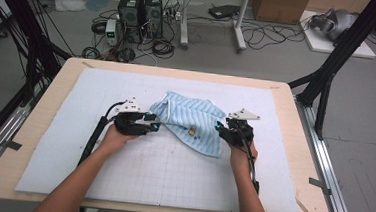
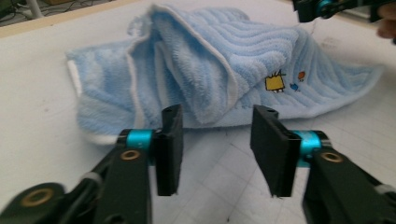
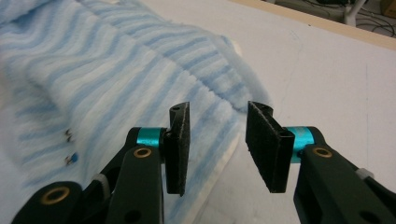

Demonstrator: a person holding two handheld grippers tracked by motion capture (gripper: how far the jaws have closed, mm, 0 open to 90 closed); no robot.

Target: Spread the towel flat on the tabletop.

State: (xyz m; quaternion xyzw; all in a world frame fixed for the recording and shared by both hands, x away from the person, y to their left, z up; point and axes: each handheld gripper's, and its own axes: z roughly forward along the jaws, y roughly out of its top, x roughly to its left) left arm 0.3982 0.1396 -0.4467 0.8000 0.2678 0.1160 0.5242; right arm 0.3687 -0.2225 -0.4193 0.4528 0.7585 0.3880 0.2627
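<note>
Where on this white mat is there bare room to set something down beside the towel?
The white gridded foam mat is bare along the near edge between the forearms, in the far-left corner, and right of the right tool. It is crowded mid-mat, where the crumpled light-blue striped towel lies between that and the left tool.

Both grippers (image 1: pixel 154 125) (image 1: pixel 220 129): black w/ 2 flat pads, teal collars, brass screws, grey plates

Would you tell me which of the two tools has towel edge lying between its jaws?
The right tool: the blue towel's edge runs between its open jaws; the left tool frames bare mat.
</note>
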